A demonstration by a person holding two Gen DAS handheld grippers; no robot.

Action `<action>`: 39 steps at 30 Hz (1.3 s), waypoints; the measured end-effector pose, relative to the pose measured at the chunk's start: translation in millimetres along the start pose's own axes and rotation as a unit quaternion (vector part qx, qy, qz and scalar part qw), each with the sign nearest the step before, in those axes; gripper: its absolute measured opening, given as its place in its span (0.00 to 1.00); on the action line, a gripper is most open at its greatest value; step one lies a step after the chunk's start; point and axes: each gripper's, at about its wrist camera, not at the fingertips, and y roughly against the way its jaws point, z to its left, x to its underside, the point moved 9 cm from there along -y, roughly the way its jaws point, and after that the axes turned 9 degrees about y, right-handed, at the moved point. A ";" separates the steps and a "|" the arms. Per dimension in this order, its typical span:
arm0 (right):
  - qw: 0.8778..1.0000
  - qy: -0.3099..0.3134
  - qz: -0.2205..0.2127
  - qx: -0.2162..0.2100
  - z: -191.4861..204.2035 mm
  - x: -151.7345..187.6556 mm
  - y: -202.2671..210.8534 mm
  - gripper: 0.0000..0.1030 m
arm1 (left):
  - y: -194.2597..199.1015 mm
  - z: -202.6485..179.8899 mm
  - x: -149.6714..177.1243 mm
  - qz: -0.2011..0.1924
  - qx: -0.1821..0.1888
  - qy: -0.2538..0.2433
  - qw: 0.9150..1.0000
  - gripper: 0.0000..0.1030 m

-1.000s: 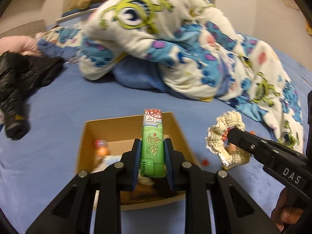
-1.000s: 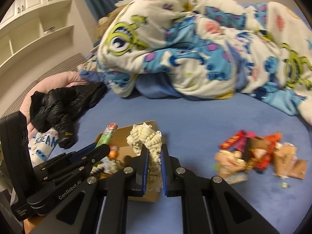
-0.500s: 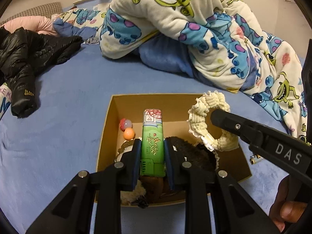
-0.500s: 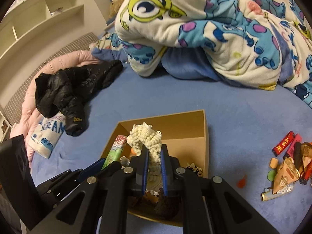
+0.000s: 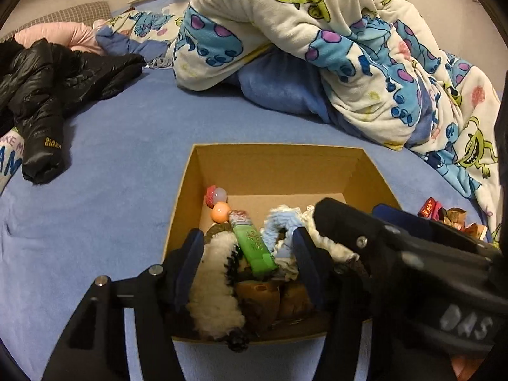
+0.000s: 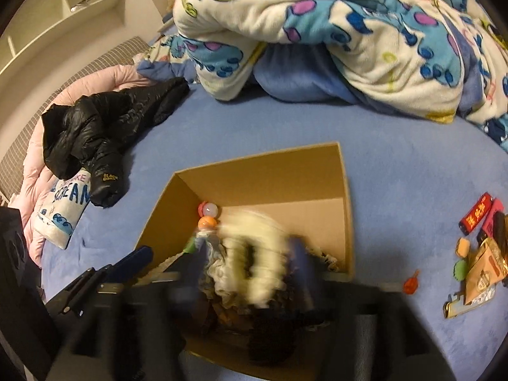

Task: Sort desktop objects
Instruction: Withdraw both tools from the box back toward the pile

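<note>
The left gripper (image 5: 247, 254) has its jaws spread wide over the cardboard box (image 5: 273, 162), and the glossy green tube (image 5: 254, 247) lies loose between them on fluffy scrunchies. The right gripper (image 6: 250, 273), at the box's 5 o'clock edge, is too blurred to tell its jaws, and the knitted cream scrunchie (image 6: 254, 254) is smeared at its tips; crinkly snack wrappers (image 6: 482, 254) lie at 3 o'clock on open blue sheet (image 6: 397, 171).

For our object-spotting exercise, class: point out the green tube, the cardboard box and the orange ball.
green tube (image 5: 254, 246), left wrist view, middle of its printed body.
cardboard box (image 5: 276, 166), left wrist view, inner face of the far wall.
orange ball (image 5: 221, 212), left wrist view, centre of its rounded top.
</note>
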 end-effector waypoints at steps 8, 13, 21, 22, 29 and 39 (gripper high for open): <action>0.999 -0.023 -0.041 0.006 -7.0 -7.5 23.4 0.78 | 18.7 -21.7 -14.2 -0.037 0.033 -0.021 0.999 0.66; 0.995 -0.050 -0.089 0.018 -31.7 -10.7 60.1 0.78 | 26.9 -57.1 -16.2 -0.043 0.085 -0.031 0.995 0.73; 0.989 -0.078 -0.111 0.061 -91.5 9.0 116.4 0.78 | 33.0 -135.2 0.7 -0.037 0.145 -0.089 0.985 0.76; 0.987 -0.082 -0.116 0.070 -102.0 14.1 126.3 0.78 | 33.7 -141.8 2.8 -0.039 0.149 -0.094 0.984 0.77; 0.978 -0.102 -0.137 0.120 -168.6 70.5 183.5 0.78 | 39.5 -196.9 21.9 -0.044 0.212 -0.102 0.971 0.89; 0.953 -0.131 -0.096 0.255 -254.1 128.3 233.2 0.80 | 21.5 -240.5 58.2 -0.033 0.151 -0.170 0.973 1.00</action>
